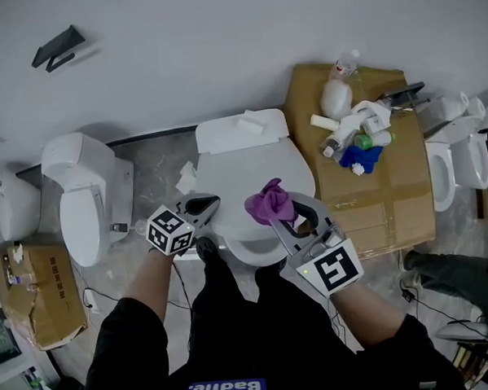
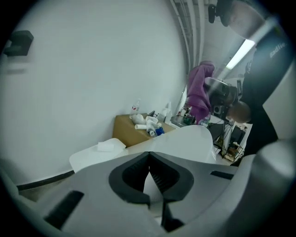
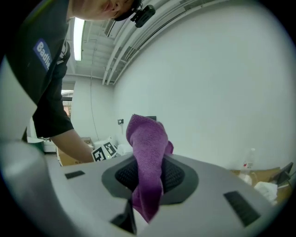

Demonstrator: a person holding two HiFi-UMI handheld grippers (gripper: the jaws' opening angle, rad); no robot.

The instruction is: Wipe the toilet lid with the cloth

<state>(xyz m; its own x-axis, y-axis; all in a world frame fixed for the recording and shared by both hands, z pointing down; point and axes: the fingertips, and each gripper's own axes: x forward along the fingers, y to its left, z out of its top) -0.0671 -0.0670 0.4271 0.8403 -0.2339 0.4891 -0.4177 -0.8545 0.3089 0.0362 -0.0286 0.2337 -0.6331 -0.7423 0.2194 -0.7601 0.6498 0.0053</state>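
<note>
Right gripper point(image 1: 288, 219) clenched on purple terry cloth point(image 1: 269, 203). The cloth stands up above the pads, with a tail hanging below them. White oval closed toilet lid point(image 1: 255, 171) lies beneath and just ahead of these jaws, its long axis running away toward the tank. Left gripper point(image 1: 210, 204) clenched, nothing in it, at the lid's left edge. Right is the nearer, and carries the cloth.

Right gripper view shows the pinch but no lid. Left gripper view shows bare lid stretching ahead of its jaws.

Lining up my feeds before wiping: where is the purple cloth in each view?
Head view: cloth at centre, above the toilet lid.
Left gripper view: cloth upper right.
Right gripper view: cloth at centre, pinched in the right gripper.
Shared landmark: cardboard box.
</note>
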